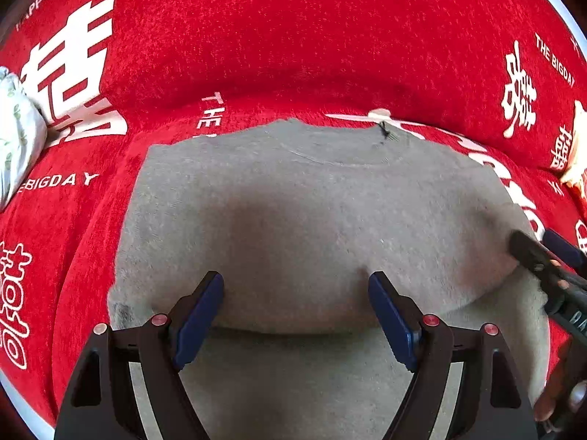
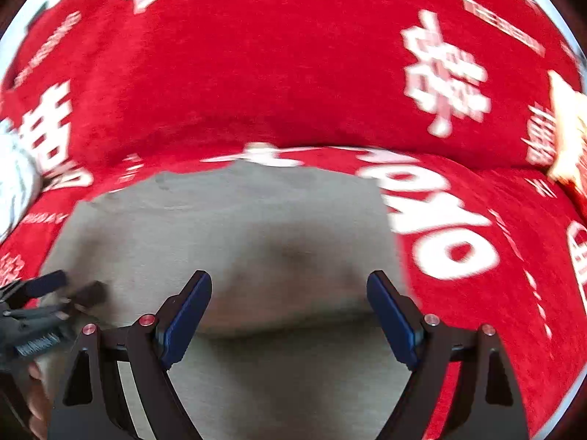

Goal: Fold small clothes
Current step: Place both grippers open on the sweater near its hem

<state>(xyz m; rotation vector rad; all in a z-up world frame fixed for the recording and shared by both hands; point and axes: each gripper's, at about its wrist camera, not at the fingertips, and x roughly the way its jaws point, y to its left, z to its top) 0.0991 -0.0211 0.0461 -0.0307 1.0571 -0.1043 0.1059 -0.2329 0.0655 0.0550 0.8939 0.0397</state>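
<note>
A grey knit garment (image 1: 301,212) lies flat on a red cloth with white lettering, its neckline with a small dark tag (image 1: 383,130) at the far edge. A fold edge runs across it just ahead of both grippers. My left gripper (image 1: 296,293) is open and empty just above the garment's near part. My right gripper (image 2: 289,293) is open and empty over the garment (image 2: 227,227) near its right edge. Each gripper shows in the other's view: the right one at the right edge (image 1: 546,256), the left one at the left edge (image 2: 62,289).
The red cloth (image 1: 293,36) covers a cushioned surface that rises into a backrest behind the garment. A white patterned cloth bundle (image 1: 16,135) lies at the far left. An orange-and-cream object (image 1: 578,154) sits at the far right. The right wrist view is motion-blurred.
</note>
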